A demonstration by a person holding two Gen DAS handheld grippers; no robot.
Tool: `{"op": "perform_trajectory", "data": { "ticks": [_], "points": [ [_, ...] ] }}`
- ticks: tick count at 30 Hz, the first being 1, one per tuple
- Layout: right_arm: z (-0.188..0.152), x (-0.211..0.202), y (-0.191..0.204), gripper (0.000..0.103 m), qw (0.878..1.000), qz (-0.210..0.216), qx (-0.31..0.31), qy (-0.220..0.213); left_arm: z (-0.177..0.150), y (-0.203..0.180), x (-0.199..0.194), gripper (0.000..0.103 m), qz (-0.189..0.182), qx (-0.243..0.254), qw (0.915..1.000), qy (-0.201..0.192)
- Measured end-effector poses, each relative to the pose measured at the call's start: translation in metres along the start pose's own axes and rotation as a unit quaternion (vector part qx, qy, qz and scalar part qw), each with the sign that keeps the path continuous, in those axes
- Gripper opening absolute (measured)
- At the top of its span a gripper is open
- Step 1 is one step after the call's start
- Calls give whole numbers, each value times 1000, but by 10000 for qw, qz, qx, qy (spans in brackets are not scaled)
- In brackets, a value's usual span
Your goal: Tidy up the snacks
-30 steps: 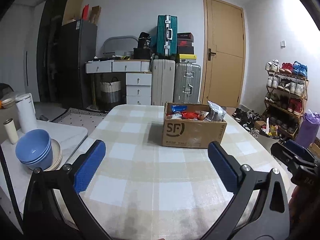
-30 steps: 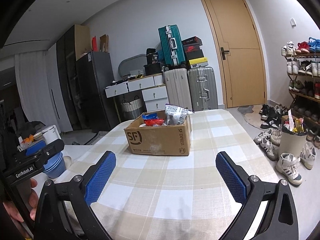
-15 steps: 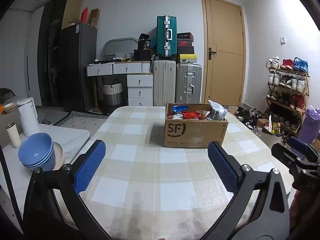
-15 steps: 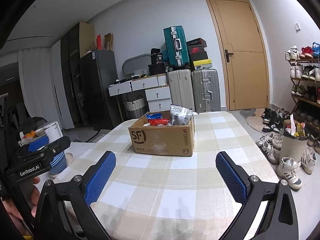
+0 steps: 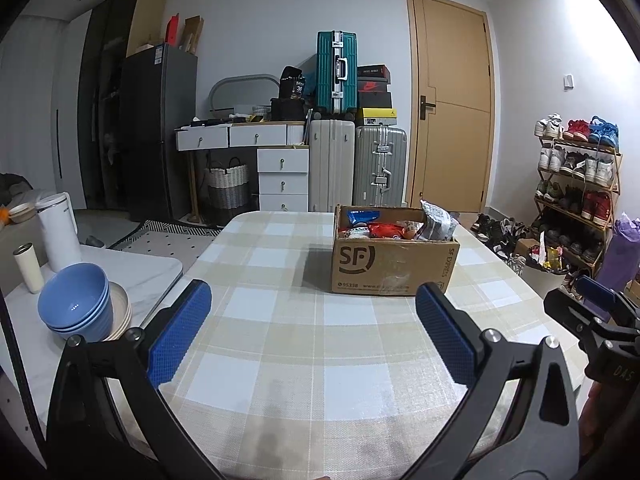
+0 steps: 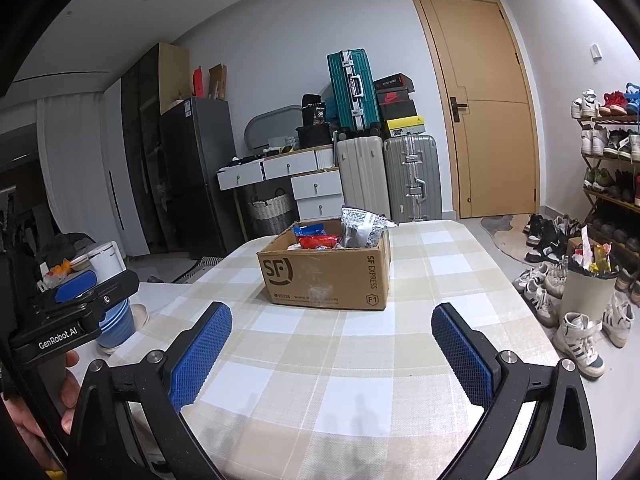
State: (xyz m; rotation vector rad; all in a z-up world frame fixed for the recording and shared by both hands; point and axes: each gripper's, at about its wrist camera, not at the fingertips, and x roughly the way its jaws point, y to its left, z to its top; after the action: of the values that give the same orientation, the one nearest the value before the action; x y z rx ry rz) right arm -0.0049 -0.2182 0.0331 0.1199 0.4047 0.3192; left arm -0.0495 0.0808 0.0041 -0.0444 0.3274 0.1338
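Observation:
A brown cardboard box marked SF stands on the checked table, toward its far end. Snack packets fill it: a red one, a blue one and a tall silver bag poking above the rim. My left gripper hovers open over the near table, well short of the box, nothing between its blue pads. My right gripper is open and empty too, just as far back. Each gripper shows at the edge of the other's view.
Stacked blue bowls and a white kettle sit on a white side counter at the left. Beyond the table are suitcases, white drawers and a door. A shoe rack and loose shoes line the floor at the right.
Both views have tilted up slightly, so the box sits a little lower in frame. Both grippers stay open and empty.

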Motion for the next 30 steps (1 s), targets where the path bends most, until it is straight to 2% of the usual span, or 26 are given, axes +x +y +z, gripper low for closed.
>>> {"op": "perform_trajectory", "data": {
  "ticks": [30],
  "points": [
    [-6,2,-5,102,9999,15,72,83,-5,-7,1,102,41,30,10000,-31]
  ]
}}
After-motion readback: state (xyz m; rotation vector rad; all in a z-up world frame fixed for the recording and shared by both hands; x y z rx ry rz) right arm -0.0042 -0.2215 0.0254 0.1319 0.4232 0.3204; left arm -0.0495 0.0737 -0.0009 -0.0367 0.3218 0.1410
